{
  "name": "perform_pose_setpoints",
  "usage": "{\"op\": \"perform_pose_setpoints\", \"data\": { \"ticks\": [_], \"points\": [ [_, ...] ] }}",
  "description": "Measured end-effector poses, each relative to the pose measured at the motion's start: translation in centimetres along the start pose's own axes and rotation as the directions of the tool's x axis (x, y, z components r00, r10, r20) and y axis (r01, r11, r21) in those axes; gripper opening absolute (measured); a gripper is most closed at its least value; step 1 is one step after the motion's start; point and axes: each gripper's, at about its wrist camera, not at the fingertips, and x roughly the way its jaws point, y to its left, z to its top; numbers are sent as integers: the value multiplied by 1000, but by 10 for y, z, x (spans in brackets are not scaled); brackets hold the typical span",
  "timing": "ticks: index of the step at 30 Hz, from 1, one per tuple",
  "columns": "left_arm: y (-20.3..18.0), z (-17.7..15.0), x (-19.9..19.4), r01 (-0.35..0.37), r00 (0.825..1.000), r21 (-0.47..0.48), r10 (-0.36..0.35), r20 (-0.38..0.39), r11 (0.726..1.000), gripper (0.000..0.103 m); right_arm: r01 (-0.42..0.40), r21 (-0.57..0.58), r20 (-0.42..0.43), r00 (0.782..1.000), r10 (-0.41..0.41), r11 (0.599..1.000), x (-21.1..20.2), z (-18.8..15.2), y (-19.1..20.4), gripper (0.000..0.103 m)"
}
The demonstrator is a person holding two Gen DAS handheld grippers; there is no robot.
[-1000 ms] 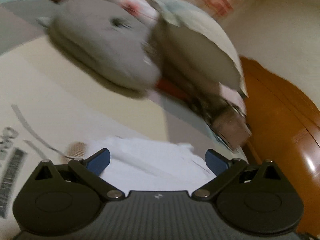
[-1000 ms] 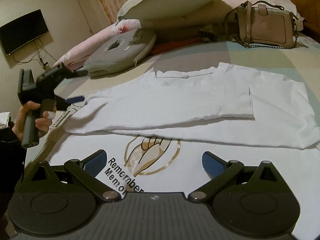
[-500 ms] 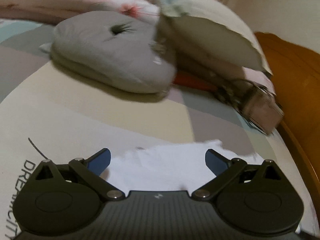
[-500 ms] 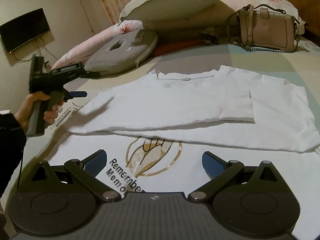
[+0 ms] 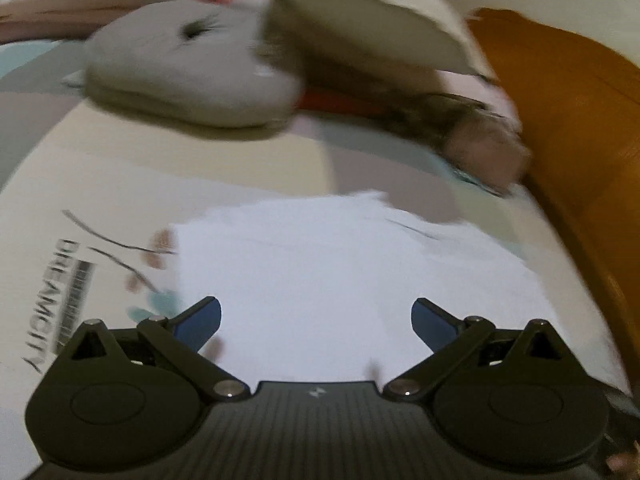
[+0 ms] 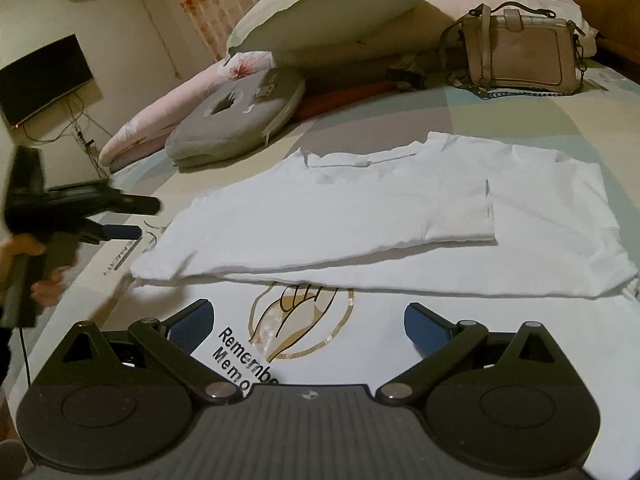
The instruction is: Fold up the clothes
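Bedroom setting: the bed (image 6: 500, 116), covered by a pastel patchwork sheet, carries everything, with pillows (image 6: 332, 4), a grey cushion (image 6: 240, 116) and a pink handbag (image 6: 520, 56) along its head edge.

The white T-shirt (image 6: 360, 216) lies flat across the middle of the bed, partly folded: one side and its sleeve are laid over the body, and the printed front (image 6: 300, 320) is exposed toward the near edge.

The left gripper (image 6: 120, 216), held in a hand (image 6: 24, 256) at the left edge of the bed, has moved in over the half second from clear of the garment to just beside its left end; its own view (image 5: 316, 316) now fills with white cloth. Fingers spread, holding nothing.

The right gripper (image 6: 308, 320) hovers over the print, unmoved, fingers spread and empty.

Judgement: the left end is about to be grasped for the next fold.
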Motion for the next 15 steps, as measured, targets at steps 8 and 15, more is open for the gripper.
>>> {"op": "perform_pose_setpoints", "data": {
  "ticks": [8,15],
  "points": [
    [10,-19,3,-258,965,-19,257,-61,966,99,9,2,-2,1000,-9,1000,0,-1,-1,103],
    [-5,-46,-39,55,998,-21,-55,19,998,101,-3,28,8,1000,3,1000,-3,0,-5,103]
  ]
}}
